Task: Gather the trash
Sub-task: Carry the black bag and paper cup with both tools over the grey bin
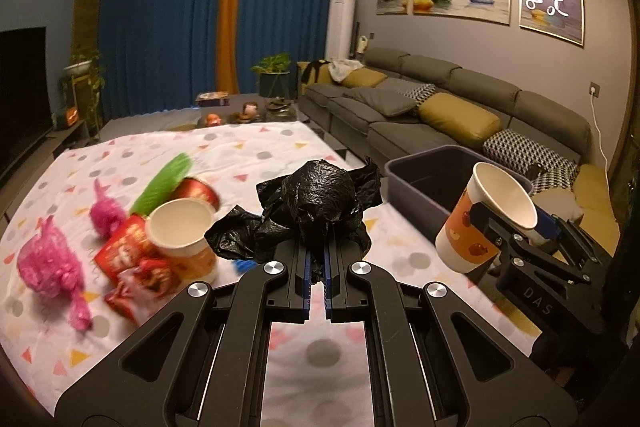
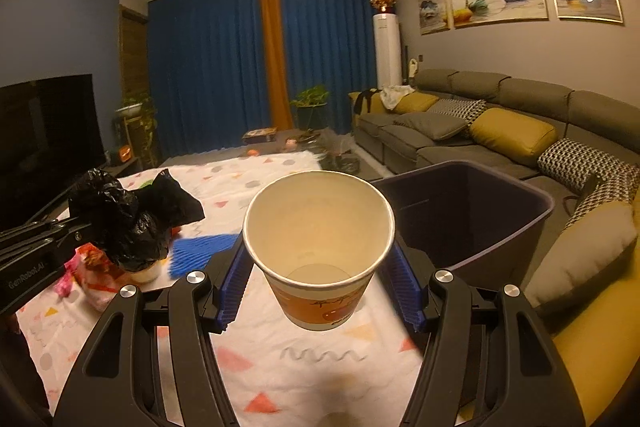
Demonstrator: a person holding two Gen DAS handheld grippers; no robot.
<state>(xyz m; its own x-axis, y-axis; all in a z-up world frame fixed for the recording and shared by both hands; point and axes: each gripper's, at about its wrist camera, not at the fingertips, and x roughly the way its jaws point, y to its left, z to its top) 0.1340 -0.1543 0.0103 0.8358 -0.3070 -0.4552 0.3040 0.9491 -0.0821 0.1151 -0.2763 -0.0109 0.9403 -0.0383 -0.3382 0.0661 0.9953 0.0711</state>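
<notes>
Pink wrappers (image 1: 50, 263): two crumpled pink pieces lie at the far left of the patterned counter (image 1: 280, 147), uncollected; being light, they would likely scatter if an arm sweeps low over them.

Loose pile: a red packet (image 1: 124, 251), a green wrapper (image 1: 164, 183), a red can (image 1: 198, 189) and a second paper cup (image 1: 182, 231) sit bunched together, touching. Risk: the cup looks easy to tip if the black bag drags across it.

Left gripper (image 1: 318, 267): its fingers are nearly closed, pinching the crumpled black bag (image 1: 320, 199) by a thin fold near its base.

Black bag risk: the bulk of it stands above the pinch point and loose flaps hang out on both sides, so it could slip free or catch on the pile on the way across.

Blue wrapper (image 2: 200, 251): lies flat on the counter under the bag, partly hidden in the left view; easy to overlook.

Right gripper (image 2: 318, 267): fingers spread wide around the orange paper cup (image 2: 320, 247), gripping its sides, mouth towards the camera.

Cup risk: thin paper walls may buckle under a firm squeeze, or the tapered cup may slide out under a weak one.

Bin (image 2: 472, 211): dark, open, just right of the cup at the counter's edge. A release short of its rim would drop the cup on the counter or sofa (image 2: 500, 131).

Collision: both grippers are near each other and share one target.
</notes>
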